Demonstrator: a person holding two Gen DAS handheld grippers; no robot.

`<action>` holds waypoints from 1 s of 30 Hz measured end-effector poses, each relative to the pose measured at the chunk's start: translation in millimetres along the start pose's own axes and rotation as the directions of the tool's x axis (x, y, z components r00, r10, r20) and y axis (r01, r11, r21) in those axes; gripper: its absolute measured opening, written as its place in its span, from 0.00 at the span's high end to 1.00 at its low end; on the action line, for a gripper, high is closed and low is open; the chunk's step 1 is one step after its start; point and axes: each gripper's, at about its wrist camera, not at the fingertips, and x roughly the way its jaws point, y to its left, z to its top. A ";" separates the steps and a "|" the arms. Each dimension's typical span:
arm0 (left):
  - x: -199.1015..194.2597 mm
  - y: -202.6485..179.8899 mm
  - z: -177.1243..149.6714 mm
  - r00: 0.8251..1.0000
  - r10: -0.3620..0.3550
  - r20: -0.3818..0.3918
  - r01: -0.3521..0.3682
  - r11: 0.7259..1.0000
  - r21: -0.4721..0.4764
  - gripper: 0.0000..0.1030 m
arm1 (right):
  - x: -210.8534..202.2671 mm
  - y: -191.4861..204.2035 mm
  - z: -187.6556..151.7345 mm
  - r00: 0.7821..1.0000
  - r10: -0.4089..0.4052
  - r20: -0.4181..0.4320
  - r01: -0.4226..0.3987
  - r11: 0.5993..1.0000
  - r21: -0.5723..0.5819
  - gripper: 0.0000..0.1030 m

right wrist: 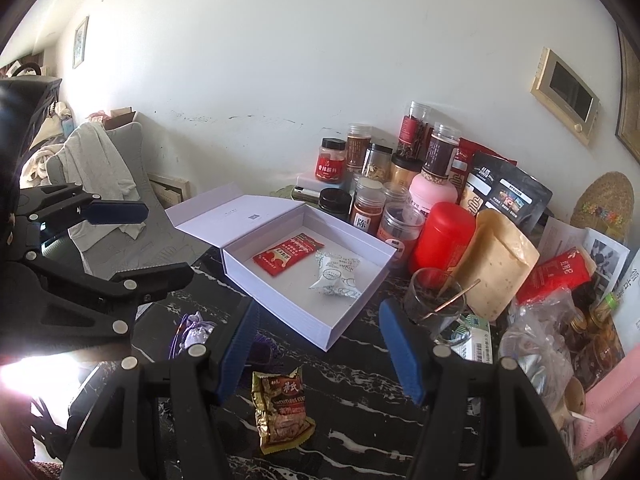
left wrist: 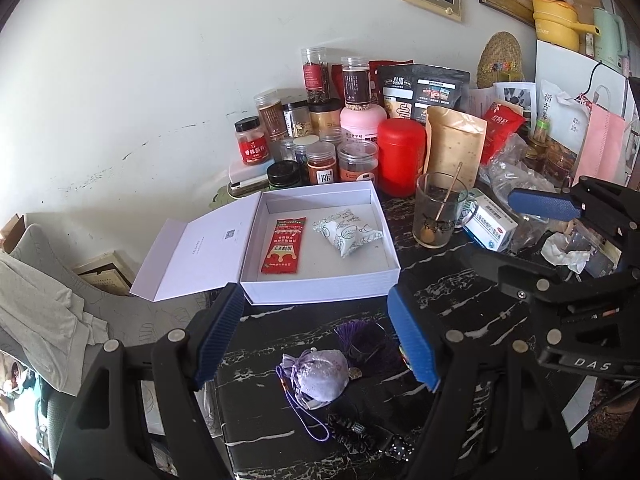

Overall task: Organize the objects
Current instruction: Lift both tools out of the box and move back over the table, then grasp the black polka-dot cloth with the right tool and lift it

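Note:
A white box [left wrist: 320, 288] [right wrist: 280, 304] stands open on the black marble table [left wrist: 460, 300], lid folded back to the left. Inside lie a red sachet [left wrist: 283, 246] [right wrist: 288, 258] and a white patterned packet [left wrist: 347, 232] [right wrist: 335, 276]. My left gripper [left wrist: 316, 340] is open above a lilac drawstring pouch [left wrist: 318, 374] [right wrist: 197, 332] with a purple tassel [left wrist: 362, 340] beside it; nothing is between its fingers. My right gripper [right wrist: 320, 354] is open over a gold and red snack packet [right wrist: 282, 412], not touching it. Each gripper shows at the edge of the other's view.
Many jars, a red canister [left wrist: 401, 156] [right wrist: 444, 238], a brown pouch [left wrist: 454, 140] and bags crowd the back by the wall. A glass mug with a spoon [left wrist: 438, 210] [right wrist: 434, 300] and a medicine box [left wrist: 490, 226] stand right of the box. A cushioned seat with grey cloth [left wrist: 36, 304] lies left.

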 end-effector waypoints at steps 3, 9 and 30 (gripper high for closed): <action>-0.9 -5.0 -12.2 1.000 -0.011 -0.012 0.011 1.000 -0.004 0.29 | -3.5 2.4 -11.3 1.000 0.009 -0.005 -0.009 1.000 0.005 0.38; -1.2 -12.8 -36.5 0.999 -0.041 -0.030 0.040 0.999 -0.034 0.29 | -7.9 4.8 -32.9 1.000 0.021 -0.019 -0.021 1.000 0.011 0.38; 22.3 -36.0 -122.7 0.989 -0.083 -0.124 0.071 0.993 -0.099 0.29 | 7.1 18.7 -101.8 0.988 0.115 -0.108 -0.113 0.993 0.024 0.38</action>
